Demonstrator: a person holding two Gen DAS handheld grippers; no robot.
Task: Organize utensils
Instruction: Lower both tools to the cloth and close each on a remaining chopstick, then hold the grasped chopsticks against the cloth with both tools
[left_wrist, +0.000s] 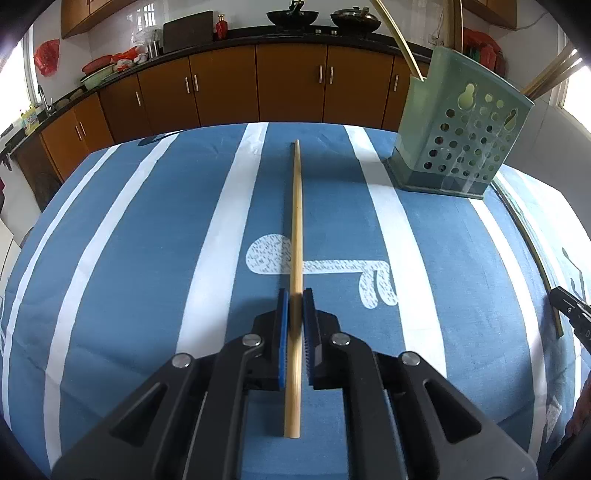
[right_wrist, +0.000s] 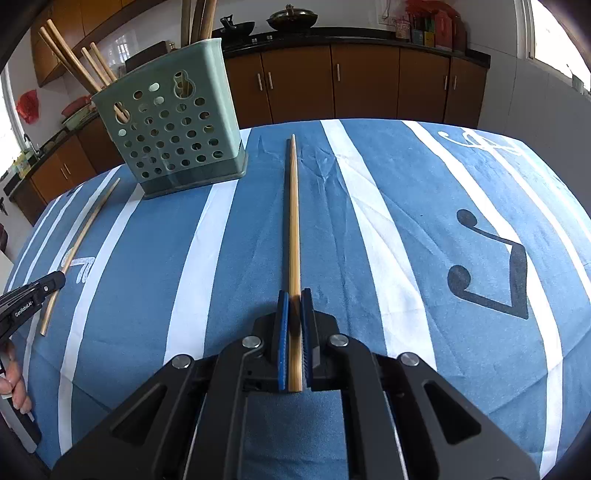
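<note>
Item one: green perforated holder (right_wrist: 177, 125) at my right camera's 11 o'clock, upright on the blue striped cloth (right_wrist: 369, 221), several chopsticks (right_wrist: 66, 55) standing inside. Item two: my right gripper (right_wrist: 294, 295) clamped on one chopstick (right_wrist: 293, 221). Item three: my left gripper (left_wrist: 295, 295), blue pads a little apart, straddles another chopstick (left_wrist: 295, 206) pointing to 12 o'clock.

A pale bamboo chopstick (left_wrist: 295, 236) lies flat along the blue-and-white striped cloth, its thin tip pointing away. A second, identical chopstick (right_wrist: 293, 236) lies parallel, well apart. A perforated green utensil holder (right_wrist: 173, 125) stands upright between them, with several chopsticks (right_wrist: 70, 59) leaning inside.
</note>
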